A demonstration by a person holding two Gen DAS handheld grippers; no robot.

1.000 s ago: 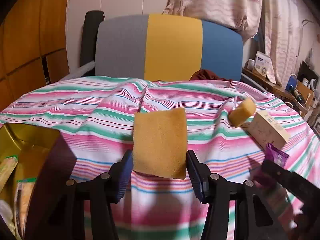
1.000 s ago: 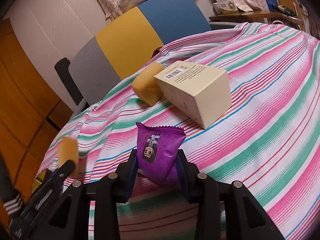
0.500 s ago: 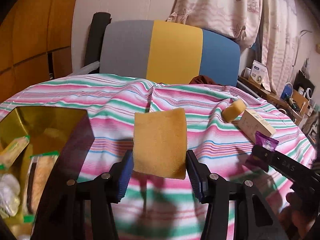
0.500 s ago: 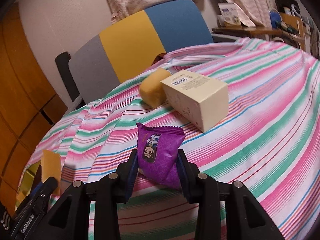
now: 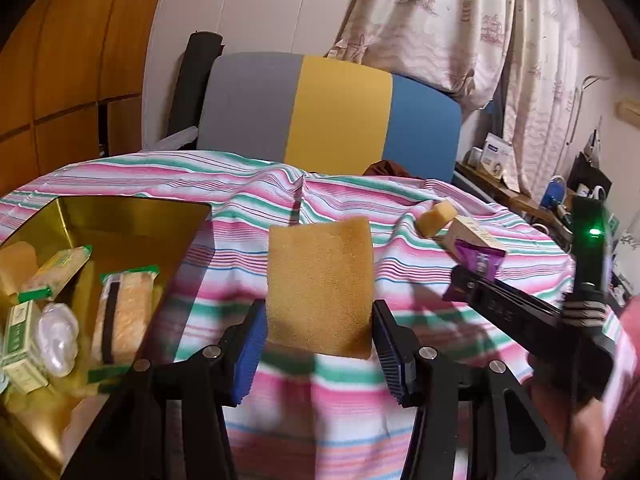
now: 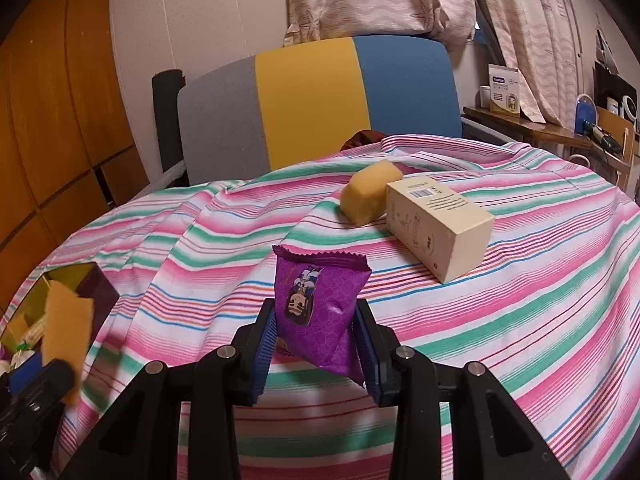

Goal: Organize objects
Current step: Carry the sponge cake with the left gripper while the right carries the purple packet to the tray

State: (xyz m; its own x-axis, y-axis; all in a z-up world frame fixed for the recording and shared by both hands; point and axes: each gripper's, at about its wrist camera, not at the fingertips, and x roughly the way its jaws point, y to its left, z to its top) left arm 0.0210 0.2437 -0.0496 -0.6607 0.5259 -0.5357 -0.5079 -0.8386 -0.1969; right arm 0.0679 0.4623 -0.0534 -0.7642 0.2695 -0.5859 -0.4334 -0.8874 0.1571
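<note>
Sponge (image 5: pixel 319 286) (purple packet (image 6: pixel 318 312)) in tools

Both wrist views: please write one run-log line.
left claw: holds sponge | right claw: holds purple packet | gold box: open

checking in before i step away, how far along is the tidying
Partway. Several wrapped snacks already lie in the gold tin. The left gripper holds a sponge, the right gripper a purple packet. A yellow block and cream box remain on the striped cloth.
</note>
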